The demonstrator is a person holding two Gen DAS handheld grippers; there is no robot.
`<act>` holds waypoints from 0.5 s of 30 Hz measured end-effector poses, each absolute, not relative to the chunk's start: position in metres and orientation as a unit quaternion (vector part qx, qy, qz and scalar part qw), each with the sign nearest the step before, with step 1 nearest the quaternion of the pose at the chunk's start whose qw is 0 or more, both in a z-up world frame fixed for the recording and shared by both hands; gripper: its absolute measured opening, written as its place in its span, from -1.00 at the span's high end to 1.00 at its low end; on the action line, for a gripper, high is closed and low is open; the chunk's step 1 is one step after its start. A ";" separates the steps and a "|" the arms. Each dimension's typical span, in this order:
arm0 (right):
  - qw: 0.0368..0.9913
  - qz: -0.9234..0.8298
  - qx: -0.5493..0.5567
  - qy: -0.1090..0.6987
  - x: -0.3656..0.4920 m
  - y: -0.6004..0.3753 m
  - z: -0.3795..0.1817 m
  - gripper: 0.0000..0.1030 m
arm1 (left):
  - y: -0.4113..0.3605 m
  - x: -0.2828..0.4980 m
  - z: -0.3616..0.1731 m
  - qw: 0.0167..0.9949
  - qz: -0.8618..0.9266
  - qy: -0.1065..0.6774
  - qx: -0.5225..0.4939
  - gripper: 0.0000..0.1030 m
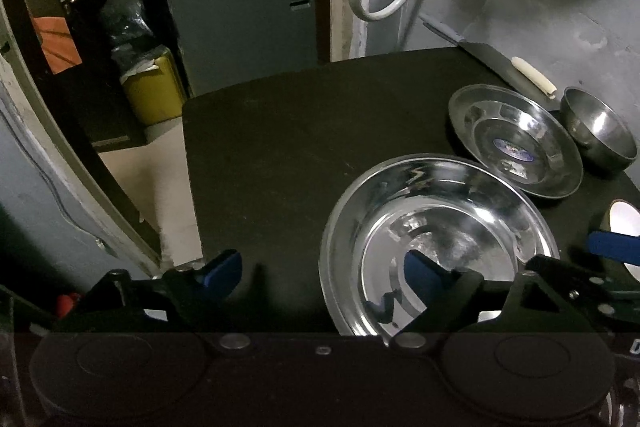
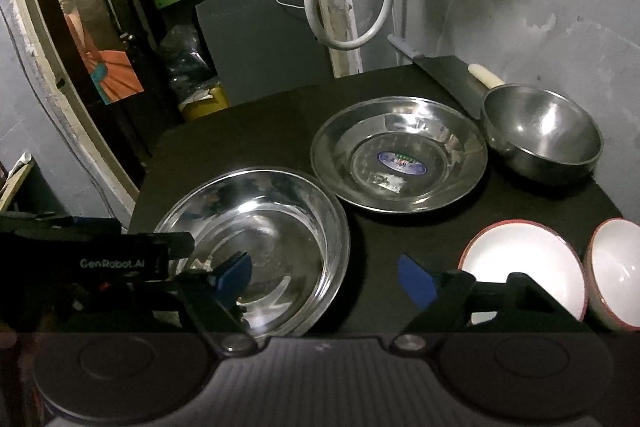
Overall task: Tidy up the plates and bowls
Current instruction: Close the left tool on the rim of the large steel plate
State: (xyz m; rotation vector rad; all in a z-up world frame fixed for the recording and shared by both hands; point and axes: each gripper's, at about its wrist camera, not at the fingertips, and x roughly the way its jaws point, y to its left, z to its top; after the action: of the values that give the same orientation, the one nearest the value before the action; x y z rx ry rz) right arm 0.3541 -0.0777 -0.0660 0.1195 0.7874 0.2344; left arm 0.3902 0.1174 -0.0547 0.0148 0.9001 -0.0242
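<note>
On black table (image 2: 260, 123), I see near steel plate (image 2: 256, 247) lying flat, mouth up; stickered plate (image 2: 400, 155) just behind, rims touching. Round, so no long axis. Left gripper (image 1: 324, 267) jaws wide, straddling near plate's rim. Right gripper (image 2: 324, 275) wide, holding nothing.

bench (image 2: 260, 123): large steel plate (image 2: 256, 251) near left | stickered steel plate (image 2: 400, 155) behind it to the right, rims close | steel bowl (image 2: 544, 131) right of that | two ceramic bowls (image 2: 524, 263) (image 2: 616, 271) near right, side by side | cleaver (image 2: 452, 83) behind steel bowl
</note>
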 end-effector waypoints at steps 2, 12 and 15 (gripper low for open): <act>0.914 0.115 0.058 0.385 0.356 -0.077 -0.069 -0.54 | 0.118 0.391 -0.056 0.899 -0.013 0.437 0.002 -0.59; 0.907 0.128 0.065 0.395 0.358 -0.072 -0.075 -0.19 | 0.125 0.392 -0.059 0.896 -0.024 0.442 -0.041 -0.05; 0.906 0.129 0.070 0.398 0.358 -0.072 -0.077 -0.06 | 0.130 0.394 -0.061 0.893 -0.027 0.446 -0.059 0.22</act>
State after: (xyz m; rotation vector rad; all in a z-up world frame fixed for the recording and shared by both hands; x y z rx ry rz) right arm 0.3584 -0.0719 -0.0771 0.1451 0.8218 0.2670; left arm 0.3936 0.1296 -0.0610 -0.1224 0.9252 -0.0563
